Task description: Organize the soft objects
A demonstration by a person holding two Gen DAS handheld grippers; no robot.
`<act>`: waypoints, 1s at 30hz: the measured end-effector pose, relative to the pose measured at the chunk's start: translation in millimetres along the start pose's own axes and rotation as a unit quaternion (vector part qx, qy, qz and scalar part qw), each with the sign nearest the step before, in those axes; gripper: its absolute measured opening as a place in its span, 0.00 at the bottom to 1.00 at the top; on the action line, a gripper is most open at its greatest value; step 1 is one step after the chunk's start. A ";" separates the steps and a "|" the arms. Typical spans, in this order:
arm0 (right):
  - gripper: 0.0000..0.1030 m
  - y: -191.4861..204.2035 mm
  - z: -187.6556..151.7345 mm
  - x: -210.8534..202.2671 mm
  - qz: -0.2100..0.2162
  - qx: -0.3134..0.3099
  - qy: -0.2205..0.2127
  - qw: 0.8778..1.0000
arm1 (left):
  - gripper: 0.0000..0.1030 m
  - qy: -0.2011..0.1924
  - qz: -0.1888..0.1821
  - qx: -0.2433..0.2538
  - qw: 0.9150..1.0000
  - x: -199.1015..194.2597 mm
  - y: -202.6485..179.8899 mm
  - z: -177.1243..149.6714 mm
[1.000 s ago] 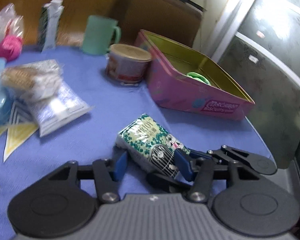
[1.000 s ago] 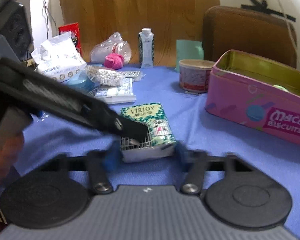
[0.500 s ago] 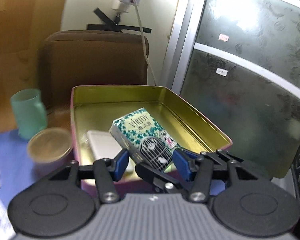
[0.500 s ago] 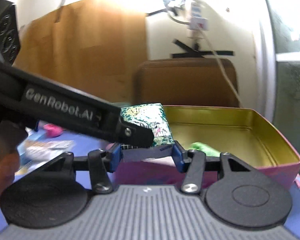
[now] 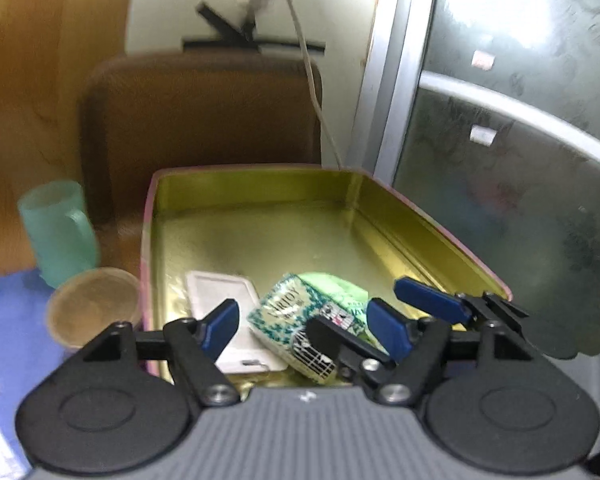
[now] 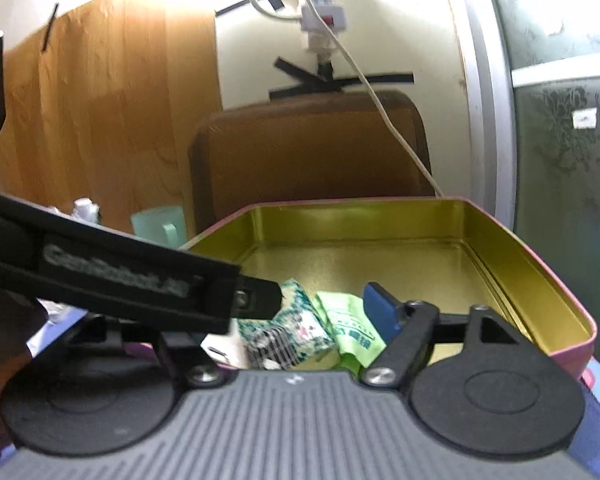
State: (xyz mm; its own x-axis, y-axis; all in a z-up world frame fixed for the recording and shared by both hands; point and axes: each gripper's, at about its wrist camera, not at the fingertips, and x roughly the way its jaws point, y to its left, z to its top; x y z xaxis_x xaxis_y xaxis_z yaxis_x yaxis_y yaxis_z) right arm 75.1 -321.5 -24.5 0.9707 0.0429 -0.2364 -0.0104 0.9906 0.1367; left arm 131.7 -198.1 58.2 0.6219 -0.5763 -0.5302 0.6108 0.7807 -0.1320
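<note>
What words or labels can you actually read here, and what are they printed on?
"VIRJOY": on the patterned tissue pack lying in the tin; blurred, only just legible.
"GenRobot.AI": white letters along the left gripper; smeared by motion, roughly legible.
Green pack: printed characters, too blurred to read.
White stickers on the glass panel: too small to read.

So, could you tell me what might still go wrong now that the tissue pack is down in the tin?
1. The tissue pack leans on the green pack and white case, so it may slide as the opening left gripper withdraws.
2. The right gripper, also opening, sits close beside the left one inside the tin; they could collide.
</note>
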 end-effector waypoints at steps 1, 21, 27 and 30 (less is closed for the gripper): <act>0.77 3.1 0.6 -5.2 0.001 0.000 -0.006 1.000 | 0.76 -0.011 0.004 0.003 1.000 -12.5 1.6 -1.4; 0.76 108.1 -26.7 -43.4 0.103 -0.027 0.058 0.993 | 0.84 -0.005 0.188 -0.072 0.979 -138.7 97.6 -96.2; 0.76 132.2 -33.4 -39.6 0.119 -0.044 0.089 0.988 | 0.84 0.000 0.223 -0.089 0.971 -151.4 121.5 -117.0; 0.76 142.5 -37.4 -37.8 0.120 -0.057 0.099 0.986 | 0.84 0.004 0.232 -0.094 0.968 -154.1 129.7 -125.6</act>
State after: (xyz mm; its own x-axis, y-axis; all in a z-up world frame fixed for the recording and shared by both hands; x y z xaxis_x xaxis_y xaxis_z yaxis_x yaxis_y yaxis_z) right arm 28.0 -177.0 -32.1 0.8715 0.2910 -0.3947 -0.2721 0.9566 0.1044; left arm 53.6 22.3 17.6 0.8040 -0.1514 -0.5750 0.1658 0.9858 -0.0276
